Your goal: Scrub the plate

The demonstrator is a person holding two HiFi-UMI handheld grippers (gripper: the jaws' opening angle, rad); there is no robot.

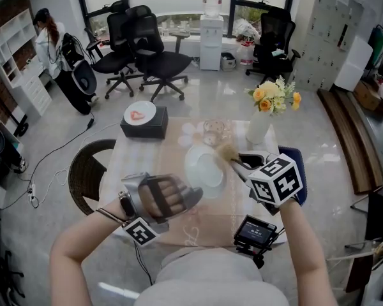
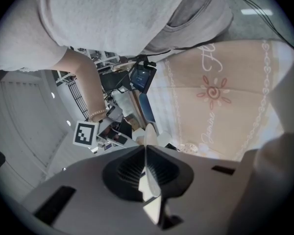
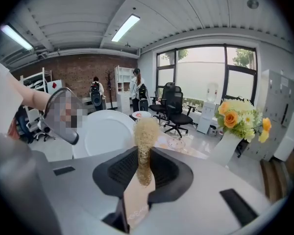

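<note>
The left gripper point(image 1: 190, 194) had its fingers closed tight on the rim of the white plate point(image 1: 204, 168), at the plate's 7 o'clock edge. The plate was held tilted above the middle of the tabletop point(image 1: 133, 166). The right gripper point(image 1: 240, 160) had its fingers clamped on a straw-coloured brush point(image 1: 226, 152), whose bristles lay at the plate's 2 o'clock edge. From the plate, a flower vase point(image 1: 260, 130) stood at 1 o'clock, a glass dish point(image 1: 215, 131) at 12 and a black box point(image 1: 144, 123) at 10, all near but apart.
</note>
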